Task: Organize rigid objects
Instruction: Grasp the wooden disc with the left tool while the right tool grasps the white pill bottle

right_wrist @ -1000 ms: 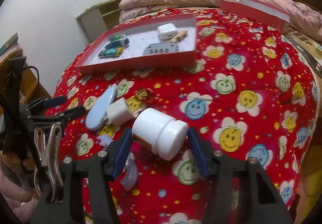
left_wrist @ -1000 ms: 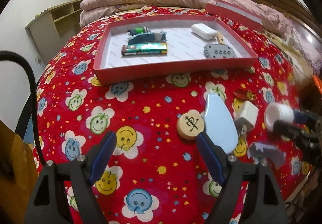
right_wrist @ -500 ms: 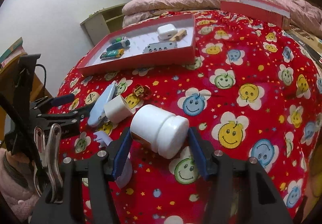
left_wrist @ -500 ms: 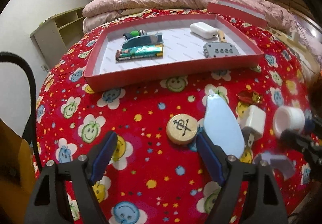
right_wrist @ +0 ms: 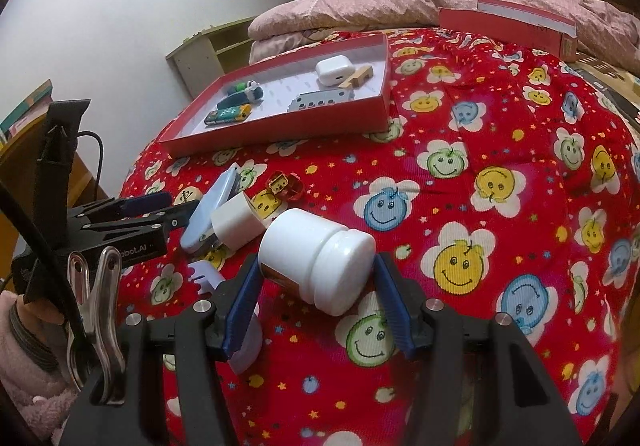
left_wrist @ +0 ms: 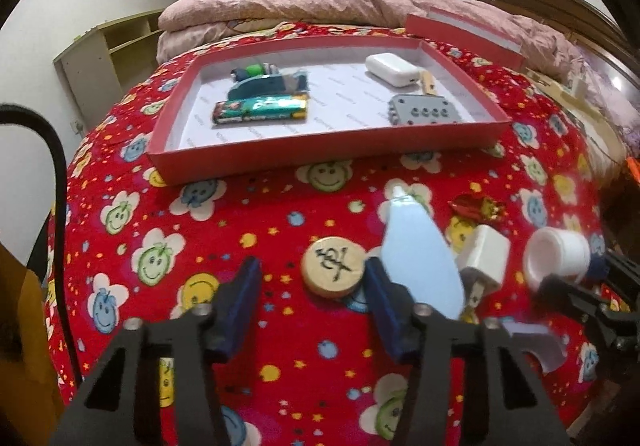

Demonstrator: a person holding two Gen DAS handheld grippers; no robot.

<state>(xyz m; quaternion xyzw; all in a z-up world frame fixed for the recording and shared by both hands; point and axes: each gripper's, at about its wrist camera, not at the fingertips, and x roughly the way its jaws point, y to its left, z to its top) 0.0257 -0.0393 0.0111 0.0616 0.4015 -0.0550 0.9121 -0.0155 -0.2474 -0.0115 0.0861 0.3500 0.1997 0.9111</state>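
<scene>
My right gripper (right_wrist: 316, 300) is shut on a white bottle (right_wrist: 316, 254), held above the red bedspread; the bottle also shows in the left wrist view (left_wrist: 558, 258). My left gripper (left_wrist: 312, 300) is open, its jaws around a round wooden chess piece (left_wrist: 333, 270) lying on the spread. Beside it lie a pale blue oval case (left_wrist: 418, 258), a white charger plug (left_wrist: 484, 258), a red toy (left_wrist: 476, 205) and a lilac clip (left_wrist: 536, 346). A red tray (left_wrist: 320, 153) farther back holds a lighter (left_wrist: 260, 111), a white case (left_wrist: 394, 69) and a grey block (left_wrist: 424, 113).
A red box lid (left_wrist: 464, 33) lies behind the tray by a pink quilt (left_wrist: 320, 1). A shelf unit (left_wrist: 104, 57) stands at the left wall. A black cable (left_wrist: 56, 173) hangs at the left edge.
My left gripper has moved forward and right until its open jaws came around the wooden chess piece. My right gripper has lifted the white bottle slightly and stayed shut on it.
</scene>
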